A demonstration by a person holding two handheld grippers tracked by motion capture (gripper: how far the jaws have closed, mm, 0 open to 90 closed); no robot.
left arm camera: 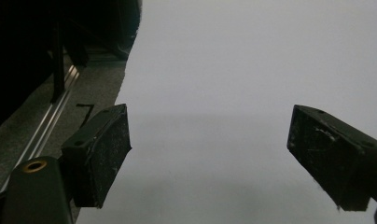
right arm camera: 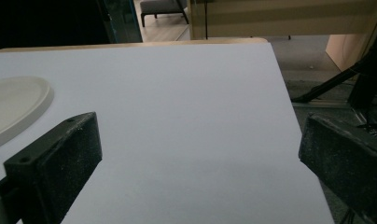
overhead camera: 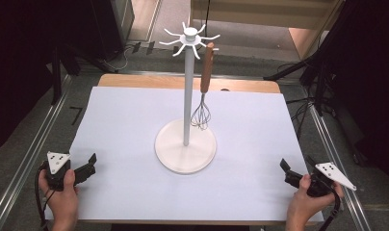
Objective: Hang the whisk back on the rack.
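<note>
The whisk hangs by its wooden handle from one arm of the rack, wire head down, just above the rack's round base and close beside the post. The rack stands mid-table on the white sheet. Nothing else lies on the sheet.

My left gripper rests at the near left corner of the sheet, jaws spread wide with bare white between them in the left gripper view. My right gripper sits at the near right edge, jaws likewise wide apart and holding nothing; in the right gripper view I catch the rim of the base off to one side.

I judge this a resting pose: both hands are well apart from the whisk, so the whisk looks like the thing to go for. The right is on its side, so I would raise it high, come in level with the handle, close on the wood and lift up off the hook before drawing away, without knocking the post.
</note>
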